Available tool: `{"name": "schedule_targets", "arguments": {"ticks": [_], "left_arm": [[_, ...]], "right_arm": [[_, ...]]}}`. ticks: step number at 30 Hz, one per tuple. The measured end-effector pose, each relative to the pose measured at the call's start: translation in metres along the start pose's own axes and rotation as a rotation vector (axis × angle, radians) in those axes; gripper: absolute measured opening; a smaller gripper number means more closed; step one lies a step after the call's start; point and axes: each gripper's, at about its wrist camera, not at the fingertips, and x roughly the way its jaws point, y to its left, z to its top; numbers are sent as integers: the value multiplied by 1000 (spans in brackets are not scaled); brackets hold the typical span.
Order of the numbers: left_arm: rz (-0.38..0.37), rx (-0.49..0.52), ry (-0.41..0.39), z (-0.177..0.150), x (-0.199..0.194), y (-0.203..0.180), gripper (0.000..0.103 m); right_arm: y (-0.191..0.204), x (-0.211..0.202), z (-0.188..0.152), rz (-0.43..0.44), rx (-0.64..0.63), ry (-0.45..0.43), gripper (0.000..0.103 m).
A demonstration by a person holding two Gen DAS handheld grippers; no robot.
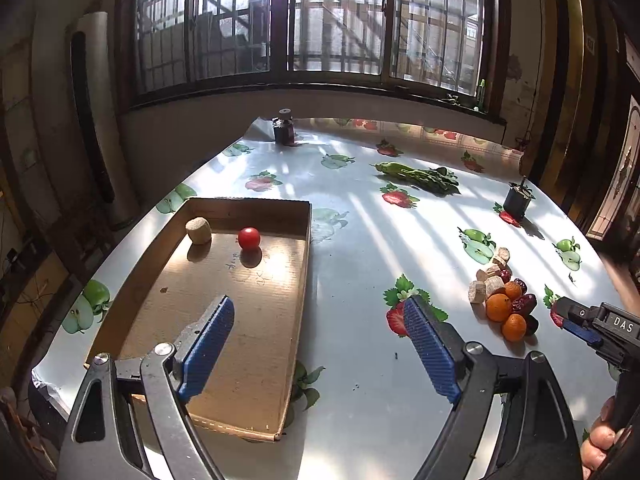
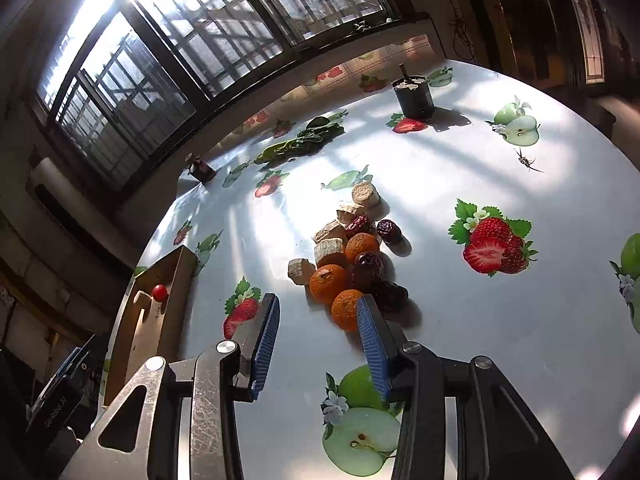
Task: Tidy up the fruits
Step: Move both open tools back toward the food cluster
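Observation:
A cardboard tray (image 1: 280, 352) lies at the table's left with a red cherry tomato (image 1: 249, 238) and a beige chunk (image 1: 199, 230) at its far end. My left gripper (image 1: 319, 302) hovers open over the tray's right wall, nothing between its fingers. On the right lies a pile of small oranges (image 2: 328, 284), dark red dates (image 2: 368, 266) and beige chunks (image 2: 329, 250). My right gripper (image 2: 318, 300) stands open just before the pile. Its right finger (image 2: 372, 344) hides part of the nearest orange (image 2: 344, 310), and no pad presses on anything. The right gripper (image 1: 576, 322) also shows beside the pile (image 1: 500, 306).
Leafy greens (image 1: 420, 176) lie at the far middle of the fruit-print tablecloth (image 1: 360, 240). A dark jar (image 1: 283, 130) stands at the far edge and a black cup (image 1: 518, 200) at the right. A hand (image 1: 600, 440) grips the right tool. The window wall runs behind.

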Motion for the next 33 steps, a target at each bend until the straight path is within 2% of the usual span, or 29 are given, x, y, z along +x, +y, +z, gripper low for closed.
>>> {"name": "schedule_targets", "arguments": {"ticks": [6, 14, 17, 18, 21, 23, 25, 28, 30, 33], "left_arm": [[-55, -9, 52, -5, 13, -1, 86], [-82, -22, 74, -8, 20, -1, 86], [-91, -20, 82, -10, 21, -3, 86], [-94, -18, 84, -11, 21, -3, 86], [-99, -11, 91, -11, 23, -4, 86], [-106, -5, 90, -12, 23, -6, 86], [-112, 4, 93, -12, 24, -9, 86], [-136, 13, 112, -14, 27, -15, 86], [-154, 25, 127, -16, 31, -23, 86], [-217, 37, 169, -21, 39, -36, 86]], "right_arm": [[-17, 23, 11, -40, 42, 70, 43], [11, 54, 0, -43, -98, 132, 43], [22, 63, -4, -131, -176, 104, 45], [25, 63, -4, -117, -192, 108, 46], [26, 52, -3, 83, -176, 150, 46], [21, 39, 0, 136, -159, 125, 46], [14, 27, 6, 91, -143, 80, 46], [-5, 21, 17, -30, -134, 47, 46], [-15, 25, 21, -98, -135, 54, 46], [-19, 38, 20, -115, -159, 90, 45]]}}
